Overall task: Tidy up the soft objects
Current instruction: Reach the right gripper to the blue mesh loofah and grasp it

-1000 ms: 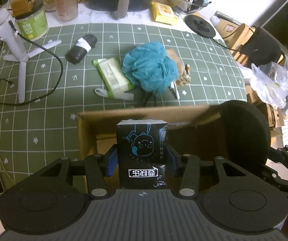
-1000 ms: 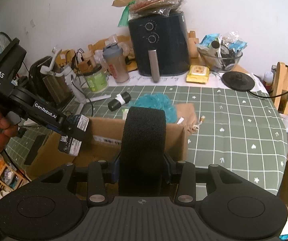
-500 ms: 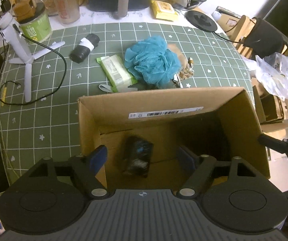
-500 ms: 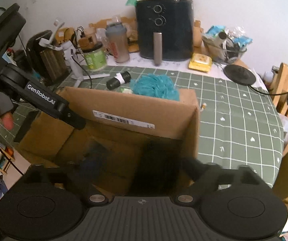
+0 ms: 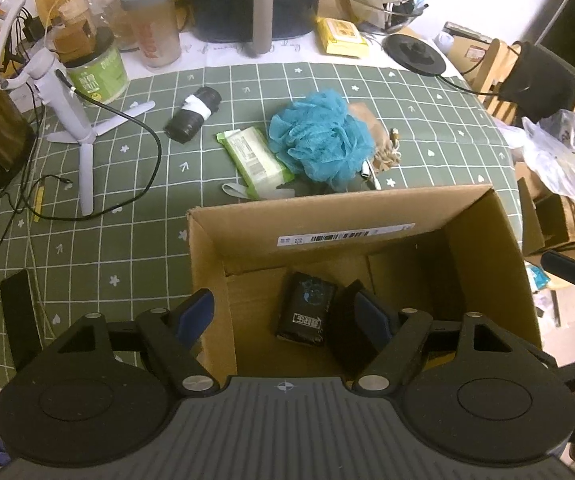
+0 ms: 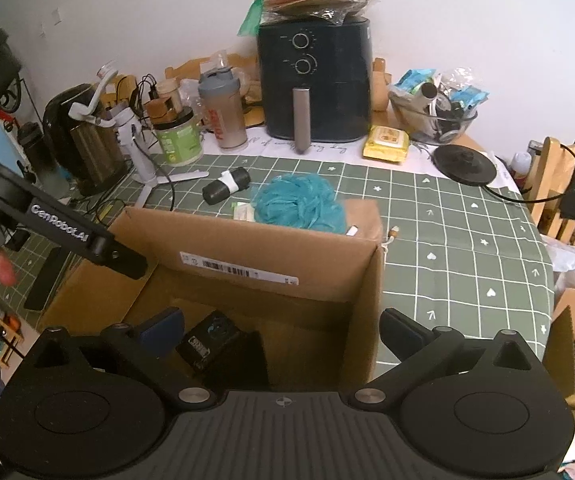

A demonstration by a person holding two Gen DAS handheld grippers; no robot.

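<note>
Left gripper [image 5: 283, 316] and right gripper [image 6: 281, 330] jaws wide, empty, over the cardboard box [image 5: 483, 240]; black packet [image 5: 305, 314] lies inside, lower centre.

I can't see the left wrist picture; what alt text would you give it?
An open left gripper hovers over a cardboard box on a green checked tablecloth, with a black tissue pack lying on the box floor. Beyond the box sit a blue bath pouf, a green wipes packet and a black roll.

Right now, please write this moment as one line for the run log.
left gripper: open, empty | right gripper: open, empty | black pack: in box | loofah, wipes: on table
</note>
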